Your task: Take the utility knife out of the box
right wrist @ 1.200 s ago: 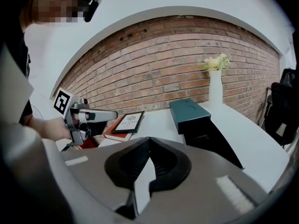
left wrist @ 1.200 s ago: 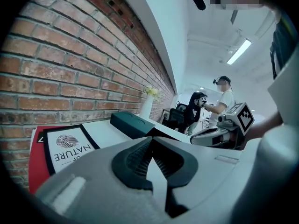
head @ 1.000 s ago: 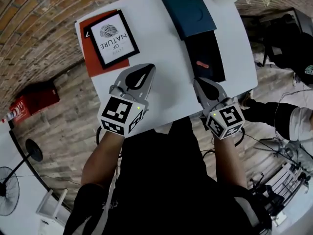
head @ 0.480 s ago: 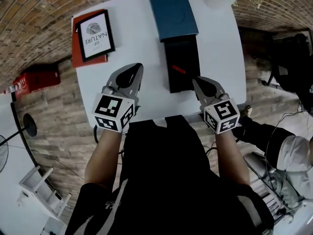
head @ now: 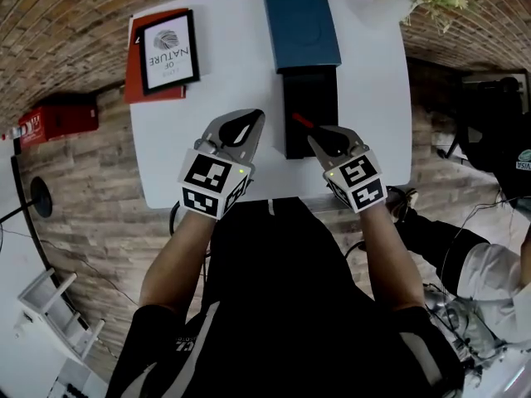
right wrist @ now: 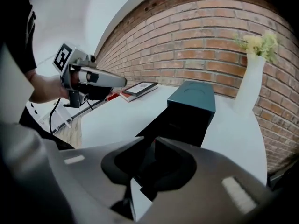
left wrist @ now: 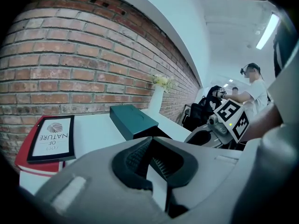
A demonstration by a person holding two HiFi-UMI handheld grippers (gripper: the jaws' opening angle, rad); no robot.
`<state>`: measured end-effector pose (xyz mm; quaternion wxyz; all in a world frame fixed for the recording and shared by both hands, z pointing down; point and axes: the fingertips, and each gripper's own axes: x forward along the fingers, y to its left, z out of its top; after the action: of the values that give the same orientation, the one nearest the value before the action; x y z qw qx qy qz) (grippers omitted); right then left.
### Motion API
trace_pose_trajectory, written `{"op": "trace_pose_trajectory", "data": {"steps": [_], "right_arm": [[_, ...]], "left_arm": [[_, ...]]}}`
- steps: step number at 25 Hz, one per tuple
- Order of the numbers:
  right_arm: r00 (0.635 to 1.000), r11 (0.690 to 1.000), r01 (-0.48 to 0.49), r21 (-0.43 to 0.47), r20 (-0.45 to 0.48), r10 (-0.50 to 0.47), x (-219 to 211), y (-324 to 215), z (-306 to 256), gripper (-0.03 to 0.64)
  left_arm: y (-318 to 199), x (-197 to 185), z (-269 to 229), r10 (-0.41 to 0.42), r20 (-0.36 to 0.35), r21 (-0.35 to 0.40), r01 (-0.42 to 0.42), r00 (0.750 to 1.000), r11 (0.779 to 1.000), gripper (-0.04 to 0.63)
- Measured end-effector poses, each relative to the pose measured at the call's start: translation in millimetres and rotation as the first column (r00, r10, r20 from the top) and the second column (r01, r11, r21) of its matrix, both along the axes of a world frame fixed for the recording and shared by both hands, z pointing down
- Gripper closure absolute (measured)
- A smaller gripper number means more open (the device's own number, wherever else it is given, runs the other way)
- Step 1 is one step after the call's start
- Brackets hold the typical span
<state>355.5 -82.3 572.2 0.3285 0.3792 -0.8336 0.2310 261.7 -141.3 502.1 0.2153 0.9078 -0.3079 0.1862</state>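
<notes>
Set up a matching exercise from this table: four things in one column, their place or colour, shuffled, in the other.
1. utility knife
2. box cover
3. vase
4. framed print

A. lying on a red book
B. inside the open black tray
C. white, at the far right
D. teal, at the tray's far end

Pairs: 1-B, 2-D, 3-C, 4-A
</notes>
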Motion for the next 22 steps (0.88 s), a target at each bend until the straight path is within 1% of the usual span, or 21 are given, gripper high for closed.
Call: {"op": "trace_pose_trajectory", "data": {"steps": [4, 6, 9, 11, 15, 19, 21, 22], "right_arm": [[0.994, 0.996, 0.074, -0.047, -0.083, -0.078, -6.6, -3.1, 12.3, 0.549], [0.984, 0.99, 0.117, -0.073, -0.125, -0.125, -6.3, -5.9, 20.8, 0.551], [0.966, 0.976, 0.172, -0.131, -0.172, -0.193, -5.4, -8.0, 35.2, 0.549], [0.951, 0.968, 0.191, -0.162, -0.213, -0.223, -2.2, -8.4, 44.9, 0.549], [0.91, 0.951, 0.236, -0.199, -0.298, -0.289, 2.8, -9.1, 59.3, 0.546], [0.869, 0.925, 0.283, -0.253, -0.341, -0.359, 3.0, -1.4, 70.5, 0.546], [0.859, 0.922, 0.284, -0.264, -0.357, -0.367, 3.5, -1.5, 75.3, 0.546], [0.86, 0.924, 0.277, -0.265, -0.361, -0.361, 4.3, -2.3, 76.1, 0.563]], "left_arm": [[0.5, 6.9, 2.5, 0.048, -0.008, -0.006, -0.049, 0.999, 0.999, 0.588], [1.2, 9.8, 5.4, 0.067, -0.01, -0.009, -0.067, 0.998, 0.998, 0.588], [1.3, 10.1, 10.1, 0.074, -0.02, -0.02, -0.075, 0.997, 0.997, 0.588], [1.4, 9.8, 14.6, 0.076, -0.029, -0.03, -0.077, 0.997, 0.997, 0.588], [3.1, 8.9, 21.2, 0.088, -0.03, -0.04, -0.089, 0.996, 0.995, 0.588], [3.5, 3.8, 24.7, 0.083, -0.03, -0.056, -0.085, 0.996, 0.995, 0.588], [3.8, 1.8, 26.8, 0.082, -0.031, -0.061, -0.084, 0.996, 0.995, 0.588], [5.0, 1.4, 27.8, 0.083, -0.032, -0.064, -0.085, 0.996, 0.994, 0.588]]}}
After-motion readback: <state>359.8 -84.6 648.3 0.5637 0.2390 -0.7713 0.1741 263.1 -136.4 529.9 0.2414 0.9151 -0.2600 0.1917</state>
